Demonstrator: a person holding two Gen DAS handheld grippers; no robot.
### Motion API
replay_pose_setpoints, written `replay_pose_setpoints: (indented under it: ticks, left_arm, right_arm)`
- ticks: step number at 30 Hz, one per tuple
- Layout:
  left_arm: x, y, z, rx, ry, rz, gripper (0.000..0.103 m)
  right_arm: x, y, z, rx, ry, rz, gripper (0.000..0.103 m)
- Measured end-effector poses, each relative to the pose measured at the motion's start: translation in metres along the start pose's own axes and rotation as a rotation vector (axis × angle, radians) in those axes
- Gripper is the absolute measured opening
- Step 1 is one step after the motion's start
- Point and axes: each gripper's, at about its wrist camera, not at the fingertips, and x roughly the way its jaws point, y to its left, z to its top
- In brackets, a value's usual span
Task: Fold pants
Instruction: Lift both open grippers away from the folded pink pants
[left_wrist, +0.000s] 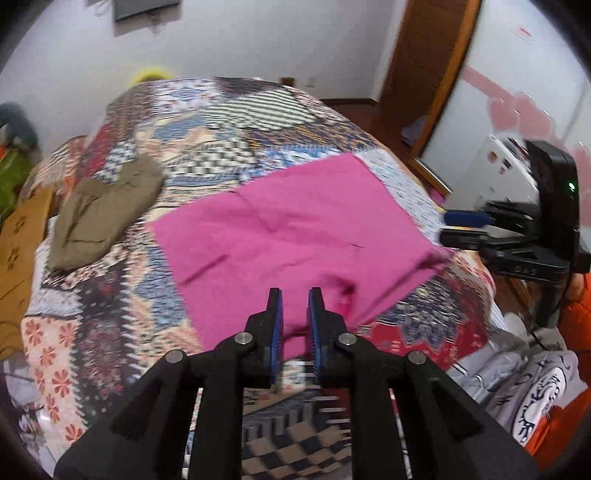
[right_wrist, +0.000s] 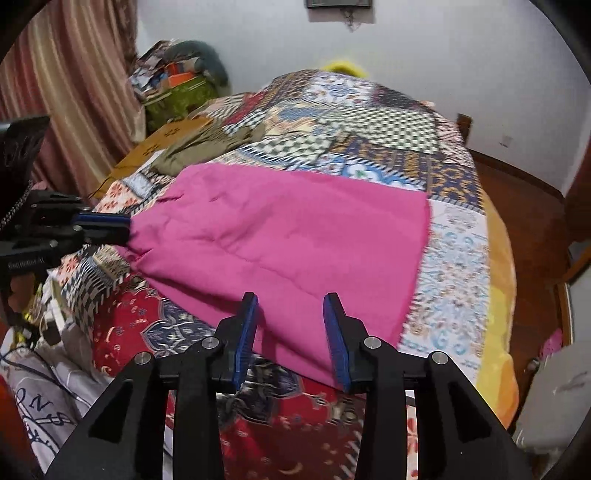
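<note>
Folded pink pants (left_wrist: 288, 229) (right_wrist: 288, 240) lie flat on the patchwork quilt (left_wrist: 221, 122) (right_wrist: 369, 122). My left gripper (left_wrist: 295, 295) hovers over their near edge, its blue pads a narrow gap apart with pink cloth showing behind the gap. In the right wrist view the left gripper (right_wrist: 127, 230) sits at the pants' left corner, where creases gather toward its tips. My right gripper (right_wrist: 291, 299) stands open over the near edge, nothing pinched. From the left wrist view the right gripper (left_wrist: 448, 227) is just off the pants' right corner.
An olive garment (left_wrist: 107, 206) (right_wrist: 207, 144) lies crumpled at the far left of the bed. A cardboard box (left_wrist: 18, 240) stands beside it. Grey and white clothes (left_wrist: 517, 376) are piled at the near edge. An orange sleeve (left_wrist: 576, 306) shows at the right.
</note>
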Motion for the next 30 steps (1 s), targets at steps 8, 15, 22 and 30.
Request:
replay_pose_setpoints:
  ticks: [8,15,22,30]
  left_arm:
    - [-0.003,0.045,-0.009,-0.109,-0.002,0.096,0.035]
    - [0.011,0.059,-0.024,-0.190,0.048,0.045,0.042]
    - [0.026,0.049,-0.026,-0.192,0.070,0.013,0.041]
    - [0.029,0.050,-0.031,-0.208,0.065,-0.016,0.025]
  right_arm:
    - [-0.003,-0.026,-0.008,0.097,0.000,-0.060,0.033]
    - [0.003,-0.046,-0.022,0.167,0.038,-0.114,0.034]
    - [0.011,-0.048,-0.031,0.200,0.075,-0.079,0.034]
    - [0.032,-0.042,-0.041,0.201,0.134,-0.029,0.035]
